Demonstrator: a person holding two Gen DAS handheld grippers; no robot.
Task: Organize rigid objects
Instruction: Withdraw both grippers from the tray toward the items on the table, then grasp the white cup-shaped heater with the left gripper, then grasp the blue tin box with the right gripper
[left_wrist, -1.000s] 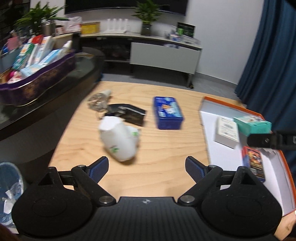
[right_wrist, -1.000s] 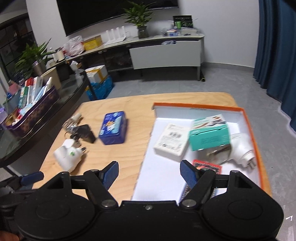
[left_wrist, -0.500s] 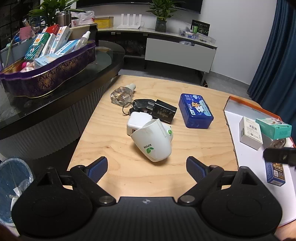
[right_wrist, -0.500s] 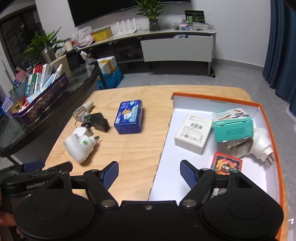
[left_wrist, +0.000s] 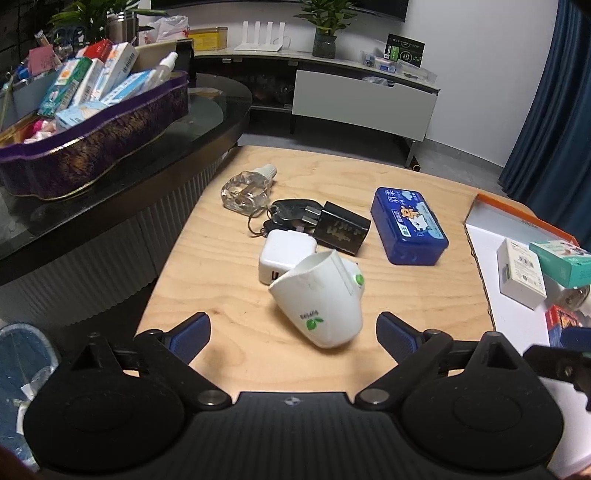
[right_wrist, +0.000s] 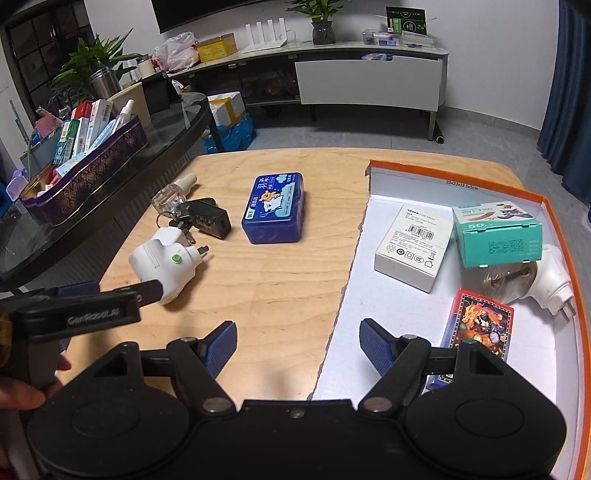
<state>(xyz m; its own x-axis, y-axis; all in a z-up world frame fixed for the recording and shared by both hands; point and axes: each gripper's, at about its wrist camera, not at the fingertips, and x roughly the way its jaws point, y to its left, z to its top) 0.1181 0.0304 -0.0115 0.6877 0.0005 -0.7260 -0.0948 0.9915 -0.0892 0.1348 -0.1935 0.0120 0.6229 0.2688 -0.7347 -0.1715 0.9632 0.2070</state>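
**Left gripper brought closer over the white plug-in unit, jaws widening**

Compared with a second ago, the bench (left_wrist: 229, 280) fills more of both wrist views, and the loose pile on it is now seen sharply where it was blurred before. Both grippers have been carried nearer and lower towards the work. The orange-rimmed box (right_wrist: 550, 206) is seen to hold the same things as before (white carton, teal carton, card pack, a plug-in unit with a clear bottle), so nothing new has been filed; the sorting is judged to be partly done, with the bench pile left to clear.

The white plug-in unit (left_wrist: 319, 301) lies on its side at the near end of that pile, touching a white charger cube (left_wrist: 282, 249); behind these a black adapter (left_wrist: 343, 229), keys and a clear bottle (left_wrist: 245, 190) are bunched, and a blue tin (left_wrist: 408, 227) lies apart to the right.

The left gripper (left_wrist: 293, 326) is tilted downward over the bench edge; its jaws are opening, with the unit just ahead of them and not pressed by either pad. A grasp on that unit is judged to be the step in hand.

The right gripper (right_wrist: 297, 345) is held spread and empty, straddling the box's near-left edge.
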